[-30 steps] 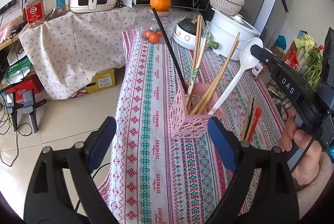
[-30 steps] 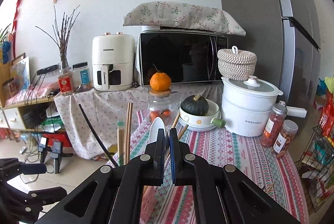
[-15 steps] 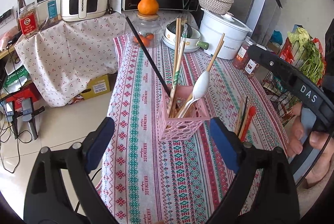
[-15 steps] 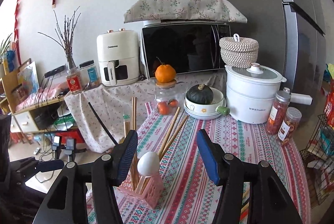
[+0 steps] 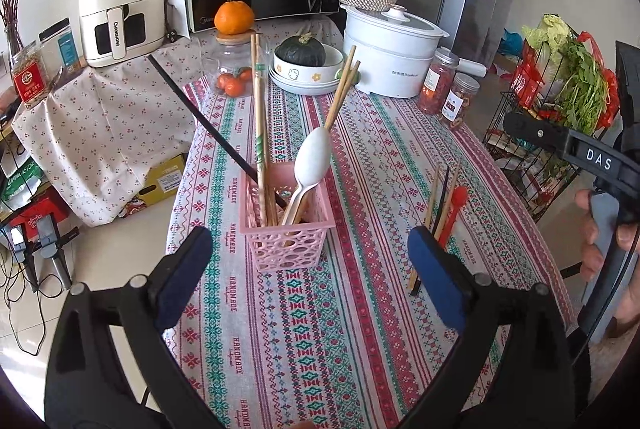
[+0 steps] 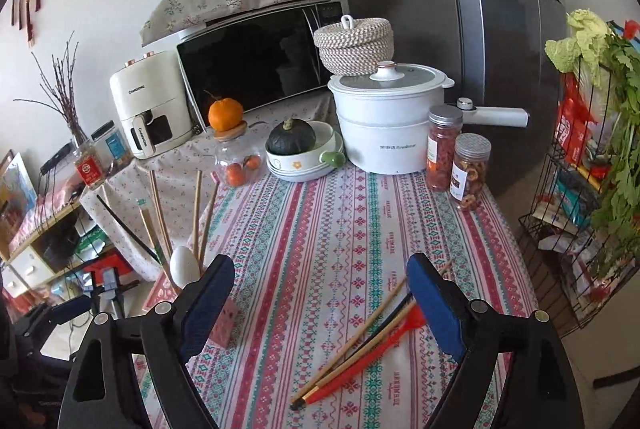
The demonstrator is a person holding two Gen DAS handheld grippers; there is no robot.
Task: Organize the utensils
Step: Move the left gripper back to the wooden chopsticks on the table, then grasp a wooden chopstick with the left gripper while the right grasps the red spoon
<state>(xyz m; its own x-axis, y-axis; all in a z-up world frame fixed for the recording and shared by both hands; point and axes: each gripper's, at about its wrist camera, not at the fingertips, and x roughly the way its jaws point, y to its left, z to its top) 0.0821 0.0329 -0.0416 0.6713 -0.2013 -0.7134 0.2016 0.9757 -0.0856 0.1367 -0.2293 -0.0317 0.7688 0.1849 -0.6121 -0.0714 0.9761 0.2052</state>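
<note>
A pink perforated holder [image 5: 286, 229] stands on the patterned tablecloth [image 5: 360, 329] and holds a white spoon [image 5: 314, 159], wooden chopsticks [image 5: 259, 117] and a black chopstick [image 5: 200, 117]. Loose wooden and black chopsticks [image 6: 360, 333] and a red spoon [image 6: 374, 353] lie on the cloth to its right; the red spoon also shows in the left wrist view [image 5: 454, 207]. My left gripper [image 5: 310, 285] is open and empty, just in front of the holder. My right gripper [image 6: 320, 313] is open and empty above the loose utensils; the holder [image 6: 224, 321] sits behind its left finger.
At the table's far end stand a white pot [image 6: 384, 125], two spice jars [image 6: 456, 157], a bowl with a dark squash [image 6: 300, 149] and a glass jar topped by an orange [image 6: 232, 149]. A wire rack with greens [image 6: 592, 169] stands right. The table's left edge drops to floor.
My right gripper opened and let the white spoon go into the pink holder, then swung right over the loose utensils. My left gripper drew back a little and stayed open.
</note>
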